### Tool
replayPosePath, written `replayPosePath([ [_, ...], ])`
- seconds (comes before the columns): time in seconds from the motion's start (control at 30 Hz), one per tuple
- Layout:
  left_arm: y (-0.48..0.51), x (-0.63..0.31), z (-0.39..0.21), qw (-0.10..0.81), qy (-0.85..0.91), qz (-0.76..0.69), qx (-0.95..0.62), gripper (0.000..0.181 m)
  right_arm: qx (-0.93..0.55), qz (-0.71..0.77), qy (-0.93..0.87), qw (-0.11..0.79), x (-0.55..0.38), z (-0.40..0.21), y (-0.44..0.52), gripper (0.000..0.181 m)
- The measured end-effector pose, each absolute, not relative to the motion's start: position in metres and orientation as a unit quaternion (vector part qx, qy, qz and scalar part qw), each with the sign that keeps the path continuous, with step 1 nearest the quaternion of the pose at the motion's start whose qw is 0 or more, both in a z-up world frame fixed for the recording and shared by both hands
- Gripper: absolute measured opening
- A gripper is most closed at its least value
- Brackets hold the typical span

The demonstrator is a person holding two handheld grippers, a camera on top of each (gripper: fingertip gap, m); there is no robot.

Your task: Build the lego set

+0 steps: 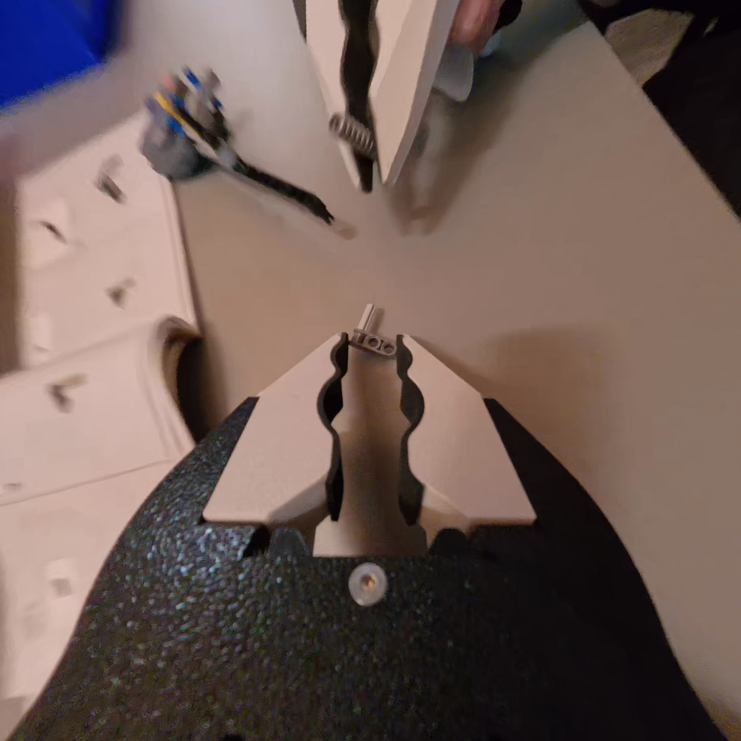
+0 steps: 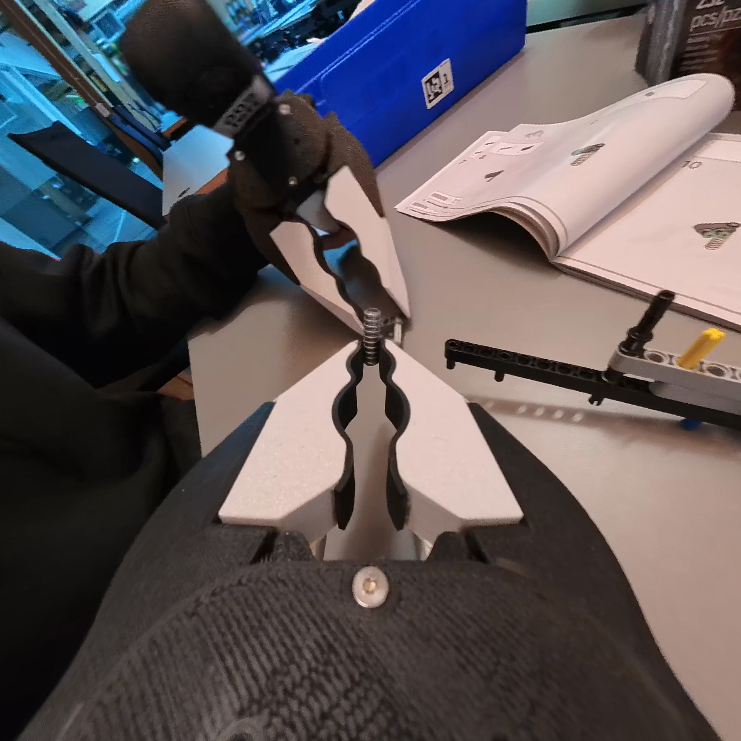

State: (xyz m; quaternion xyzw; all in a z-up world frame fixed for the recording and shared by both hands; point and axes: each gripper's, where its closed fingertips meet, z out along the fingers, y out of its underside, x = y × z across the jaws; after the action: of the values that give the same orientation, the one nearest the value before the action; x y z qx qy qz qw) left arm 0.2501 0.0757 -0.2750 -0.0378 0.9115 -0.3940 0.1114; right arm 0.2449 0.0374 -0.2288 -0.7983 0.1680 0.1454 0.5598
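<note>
Step in hand, as I judge it: fitting a small coiled metal spring (image 2: pixel 371 336) onto the pale grey pin (image 1: pixel 367 314) of a small grey two-hole lego connector (image 1: pixel 375 342). The left gripper (image 1: pixel 372 341) is closed on the connector at its very fingertips, pin pointing away from the camera, above the bare beige table (image 1: pixel 521 280). The right gripper (image 2: pixel 372 353) pinches the spring upright between its tips, roughly half the coil standing proud. In the right wrist view the two sets of tips are close, spring top just beside the connector, whether touching I cannot tell. Next move, by judgement: line the spring's bore up with the pin and slide it on; the grip on both is shallow, so either could twist or pop free. The partly built black-and-grey lego beam assembly (image 2: pixel 593 373) with a yellow peg lies on the table beside the spring, in front of the open white instruction booklet (image 2: pixel 601 192). Only the right view shows the booklet pages sharply, the blue plastic bin (image 2: pixel 393 60) beyond the spring, and a dark sleeve behind the left gripper. Only the left view shows the connector's holes and pin clearly; its surroundings are motion-blurred, the assembly a smear
</note>
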Motion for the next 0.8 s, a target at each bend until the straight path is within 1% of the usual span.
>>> replayPosePath([
  [0.03,0.074,0.256,-0.267,0.156,0.904,-0.397,-0.017,0.021,-0.8,0.128,0.175,0.56,0.249,-0.23,0.037,0.004],
  [0.17,0.059,0.269,-0.213,0.36,0.851,-0.372,0.095,0.021,-0.82,0.03,0.152,0.551,0.258,-0.232,0.04,0.004],
  [0.27,0.051,0.275,-0.197,0.449,0.827,-0.305,0.145,0.021,-0.846,-0.098,0.127,0.508,0.274,-0.241,0.032,0.005],
  [0.4,0.047,0.281,-0.203,0.488,0.82,-0.262,0.141,0.021,-0.834,-0.241,0.109,0.485,0.29,-0.233,0.02,0.004],
  [0.47,0.043,0.28,-0.202,0.512,0.809,-0.255,0.139,0.021,-0.83,-0.325,0.088,0.445,0.297,-0.236,0.014,0.004],
  [0.53,0.043,0.285,-0.199,0.554,0.792,-0.22,0.134,0.021,-0.823,-0.403,0.058,0.397,0.304,-0.239,0.009,0.004],
  [0.6,0.043,0.289,-0.198,0.594,0.771,-0.186,0.139,0.02,-0.818,-0.445,0.039,0.363,0.307,-0.243,0.008,0.004],
  [0.7,0.035,0.288,-0.209,0.599,0.768,-0.173,0.146,0.021,-0.803,-0.491,0.02,0.339,0.31,-0.241,0.005,0.004],
  [0.8,0.028,0.286,-0.212,0.604,0.764,-0.169,0.153,0.021,-0.795,-0.501,0.007,0.342,0.307,-0.239,0.007,0.004],
])
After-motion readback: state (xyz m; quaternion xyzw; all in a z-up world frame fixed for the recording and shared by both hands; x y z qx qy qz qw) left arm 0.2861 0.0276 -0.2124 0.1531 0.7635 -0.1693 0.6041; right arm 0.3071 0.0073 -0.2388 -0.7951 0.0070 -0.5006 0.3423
